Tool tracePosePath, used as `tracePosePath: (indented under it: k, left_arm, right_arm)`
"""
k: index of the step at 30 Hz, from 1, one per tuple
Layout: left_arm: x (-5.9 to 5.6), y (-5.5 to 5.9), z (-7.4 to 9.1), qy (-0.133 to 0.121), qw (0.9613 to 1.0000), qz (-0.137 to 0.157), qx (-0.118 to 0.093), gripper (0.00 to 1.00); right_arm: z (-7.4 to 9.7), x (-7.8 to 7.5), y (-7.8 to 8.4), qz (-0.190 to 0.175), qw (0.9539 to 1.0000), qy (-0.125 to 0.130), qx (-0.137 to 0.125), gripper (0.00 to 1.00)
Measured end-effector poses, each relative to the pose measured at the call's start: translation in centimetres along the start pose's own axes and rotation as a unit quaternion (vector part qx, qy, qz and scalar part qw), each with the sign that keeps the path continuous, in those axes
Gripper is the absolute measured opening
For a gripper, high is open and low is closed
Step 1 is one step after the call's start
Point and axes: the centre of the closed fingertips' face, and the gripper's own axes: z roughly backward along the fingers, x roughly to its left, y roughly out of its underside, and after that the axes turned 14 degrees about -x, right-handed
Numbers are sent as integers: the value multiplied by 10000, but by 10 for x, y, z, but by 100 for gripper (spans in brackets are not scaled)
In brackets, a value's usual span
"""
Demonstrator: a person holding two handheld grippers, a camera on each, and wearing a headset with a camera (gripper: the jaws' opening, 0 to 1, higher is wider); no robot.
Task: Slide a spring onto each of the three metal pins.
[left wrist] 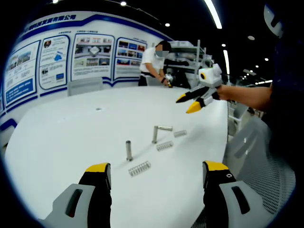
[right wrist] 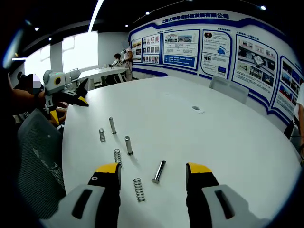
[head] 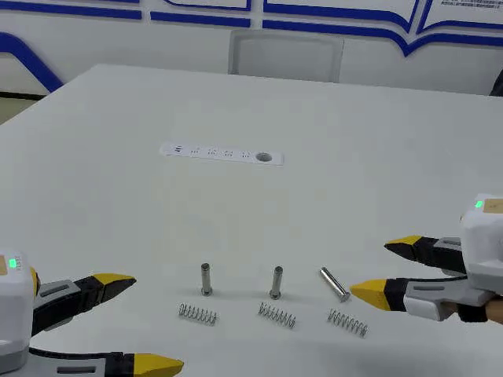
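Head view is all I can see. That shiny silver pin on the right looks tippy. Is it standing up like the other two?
Observer: No. The right gripper view shows that short silver metal pin lying flat on the white table.
Operator: Oh! Is anybody else in the room?
Observer: Yes. In the left gripper view a person in a white shirt stands beyond the table.
Operator: And what's beside the table?
Observer: What looks like a grey mesh chair back, close to the table's edge in the right gripper view.
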Motion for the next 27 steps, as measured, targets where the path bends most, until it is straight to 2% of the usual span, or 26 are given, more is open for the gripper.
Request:
tracePosePath:
  k: [5,11,17,27]
  left_arm:
    - [-1,1,0,1,10000,14,6,80]
    - [0,3,-1,-7,10000,43,16,80]
    - [1,4,-1,-3,10000,54,35,79]
    - [3,5,-1,-12,9999,86,55,78]
  right_arm:
    - [-14,-5,6,4,9998,10,215,51]
    - [-32,-14,16,25,9983,144,556,42]
    - [-49,-19,34,-57,9945,284,1003,31]
    - [-69,-22,53,-260,9890,444,1384,23]
